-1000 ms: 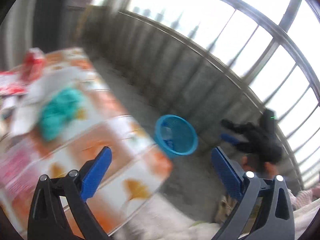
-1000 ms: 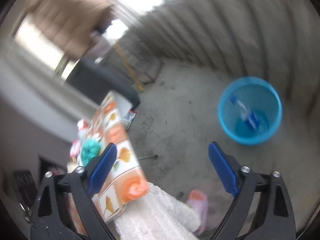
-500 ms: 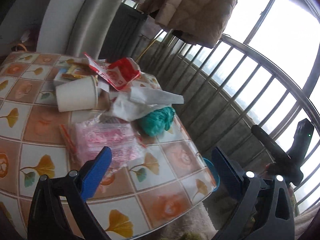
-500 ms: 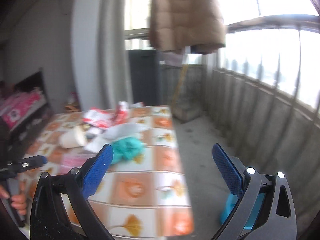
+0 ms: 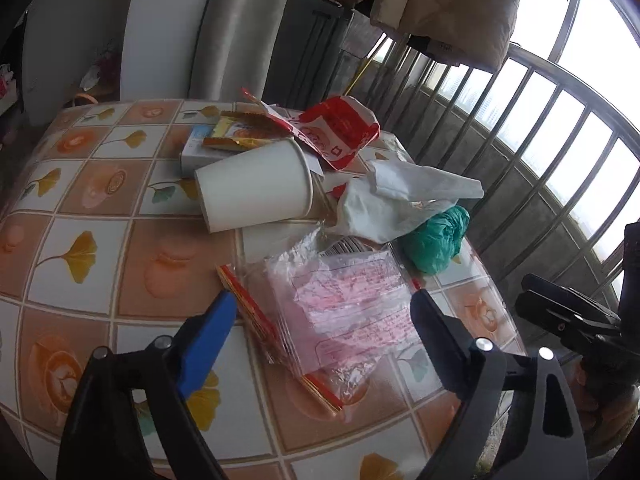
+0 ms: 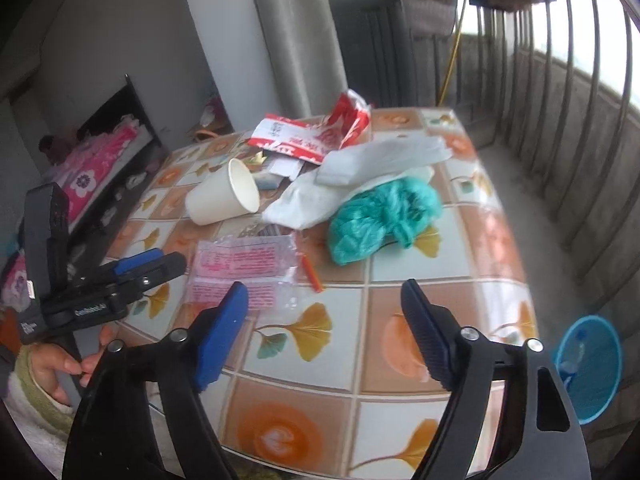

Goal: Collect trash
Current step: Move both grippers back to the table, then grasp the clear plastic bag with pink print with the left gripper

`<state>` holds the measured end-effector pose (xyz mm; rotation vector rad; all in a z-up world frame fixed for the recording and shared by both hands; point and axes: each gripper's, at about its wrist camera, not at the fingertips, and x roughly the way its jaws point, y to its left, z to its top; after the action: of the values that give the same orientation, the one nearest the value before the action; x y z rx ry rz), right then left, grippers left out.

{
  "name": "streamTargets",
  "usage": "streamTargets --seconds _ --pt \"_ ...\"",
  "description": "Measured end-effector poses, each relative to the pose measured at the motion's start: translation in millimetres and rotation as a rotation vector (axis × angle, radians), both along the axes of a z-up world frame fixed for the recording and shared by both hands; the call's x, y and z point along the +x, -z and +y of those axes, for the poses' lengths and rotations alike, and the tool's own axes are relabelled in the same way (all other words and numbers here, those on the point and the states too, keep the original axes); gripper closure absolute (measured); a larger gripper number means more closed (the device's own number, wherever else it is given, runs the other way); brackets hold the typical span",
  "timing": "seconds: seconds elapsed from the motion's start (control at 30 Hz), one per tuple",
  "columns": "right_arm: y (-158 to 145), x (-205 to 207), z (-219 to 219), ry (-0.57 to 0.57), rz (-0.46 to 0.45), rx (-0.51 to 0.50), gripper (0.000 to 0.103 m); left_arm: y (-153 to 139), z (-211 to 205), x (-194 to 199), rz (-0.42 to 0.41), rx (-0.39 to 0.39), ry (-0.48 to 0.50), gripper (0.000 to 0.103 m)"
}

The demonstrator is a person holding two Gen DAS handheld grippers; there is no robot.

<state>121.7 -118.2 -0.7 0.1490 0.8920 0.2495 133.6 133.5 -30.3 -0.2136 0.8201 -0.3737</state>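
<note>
both grippers swing away from the blue basket (image 6: 588,368) on the floor and now face the tabletop (image 5: 120,264). the left gripper (image 5: 324,320) hangs over the clear pink-printed bag (image 5: 340,304) near the tabletop's front edge, its jaws just narrowing but released, pads either side of the bag and not pressing it. the right gripper (image 6: 324,320) hovers over bare tiles by the front edge, jaws also closing in, nothing between them. behind the bag, a tipped paper cup (image 5: 256,186) lies on its side, with a red wrapper (image 5: 340,132), a white bag (image 5: 396,200) and a green bag (image 5: 436,240) toward the right edge. the basket sits off the tabletop's right corner.
</note>
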Motion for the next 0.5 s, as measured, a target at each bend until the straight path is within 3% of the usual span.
streamTargets --seconds 0.13,0.3,0.5 --pt "7 9 6 -0.022 0.060 0.087 0.036 3 -6 12 0.012 -0.002 0.028 0.028" --pt "16 11 22 -0.085 0.081 0.101 0.040 17 -3 33 0.101 -0.030 0.009 0.033" --pt "44 23 35 -0.121 0.169 0.134 0.066 23 3 44 0.148 -0.122 0.010 0.042"
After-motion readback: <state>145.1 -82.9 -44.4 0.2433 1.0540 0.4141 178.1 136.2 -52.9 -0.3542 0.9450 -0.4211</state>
